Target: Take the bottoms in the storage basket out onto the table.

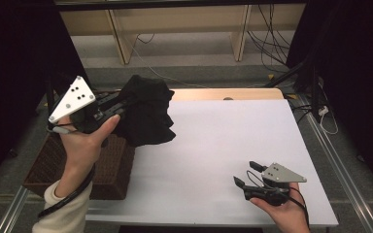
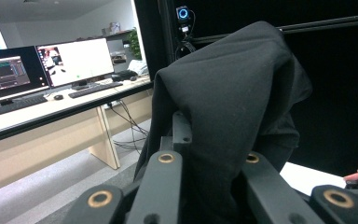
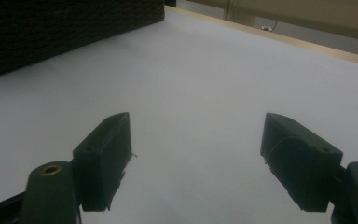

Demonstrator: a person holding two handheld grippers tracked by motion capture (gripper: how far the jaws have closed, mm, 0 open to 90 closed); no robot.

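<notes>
Black cloth [image 1: 148, 114] hangs bunched from my left tool [image 1: 119, 104], held clear above the bench [image 1: 223, 145] at approx. 10 o'clock in the high view. Left tool jaws are clamped narrow on a fold of the fabric; in the left gripper view the cloth [image 2: 233, 107] drapes over and between both jaws, upper bulk rising toward 12 o'clock. Woven basket [image 1: 109, 172] sits on the bench at 8 o'clock, directly below my left hand [image 1: 85, 143] and just beside the cloth's lower edge. My right tool [image 1: 246, 175] rests low near the bench at approx. 5 o'clock, well apart from the cloth. Right tool [image 3: 196, 158] jaws are spread wide, nothing between them; white bench surface [image 3: 205, 74] ahead, basket wall [image 3: 65, 32] at 11 o'clock in the right gripper view.
</notes>
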